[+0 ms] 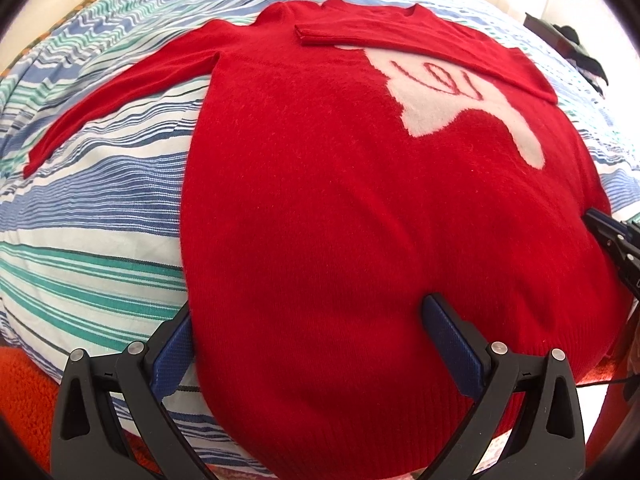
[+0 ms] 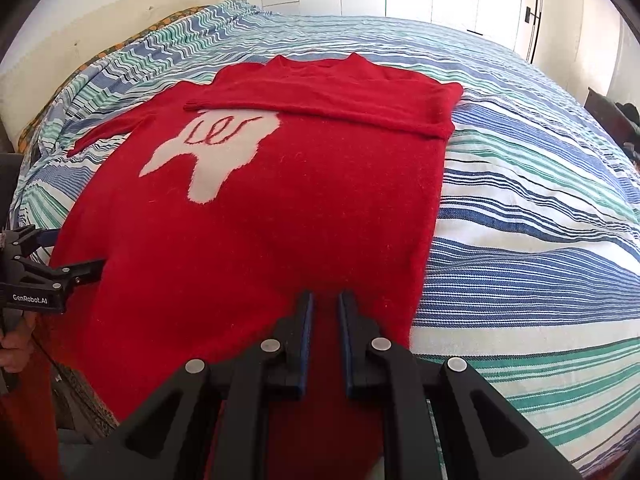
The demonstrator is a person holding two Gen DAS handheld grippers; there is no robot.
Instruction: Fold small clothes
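the red sweater point(image 1: 340, 208) lies flat, front up, on the striped bed point(image 1: 100, 216), neck at 12 o'clock and hem at 6 o'clock in both views; a pale motif point(image 2: 212, 152) shows on the chest; one step looks done: one sleeve point(image 2: 320, 104) is folded across the chest just under the collar, its cuff ending toward 10 o'clock in the right wrist view; the other sleeve point(image 1: 120, 92) is not yet folded and stretches out over the bed toward 9 o'clock in the left wrist view.

the left tool point(image 1: 308, 336) stands wide apart at the hem, one finger just off the sweater's side edge over the bed, the other over the knit; nothing is pinched; the right tool point(image 2: 325, 336) has its fingers close together, a narrow gap showing, over the hem near the other side edge; red cloth fills the gap, but whether the pads pinch a fold i cannot tell.

my reading: early to middle of the fold; left to do are the second sleeve, then likely the sides and a fold of hem toward 12 o'clock; both tools sit at the hem corners, which suggests a hem lift or a tug to smooth comes next; other clothes, if any, do not clearly show.
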